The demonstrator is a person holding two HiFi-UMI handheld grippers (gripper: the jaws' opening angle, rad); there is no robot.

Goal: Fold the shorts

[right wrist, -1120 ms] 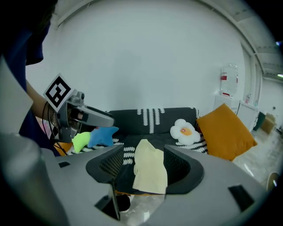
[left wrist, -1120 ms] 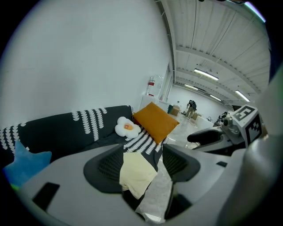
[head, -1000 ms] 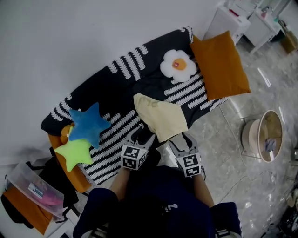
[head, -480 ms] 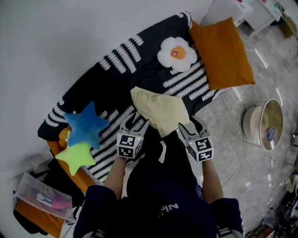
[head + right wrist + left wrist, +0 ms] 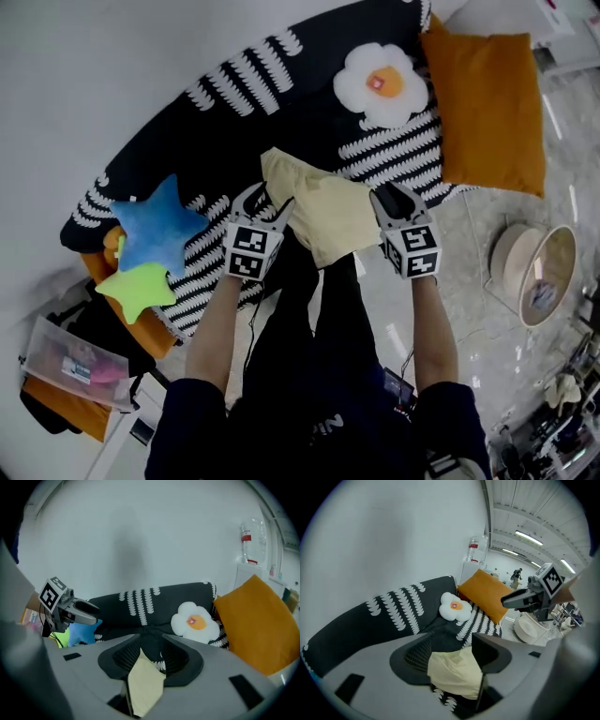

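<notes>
Pale yellow shorts lie crumpled on the black-and-white sofa throw, their near edge hanging over the seat front. My left gripper is at the shorts' left near corner. In the left gripper view its jaws stand wide, with the cloth loose between them. My right gripper is at the right near corner. Its jaws are closing with a fold of the shorts between them, and a gap still shows.
A fried-egg pillow and an orange cushion lie behind and to the right of the shorts. Blue and green star pillows sit at the left. A round basket stands on the floor at right.
Both grippers have moved forward and down from near my body to the shorts' near edge, one at each corner. The shorts have stayed where they were.
</notes>
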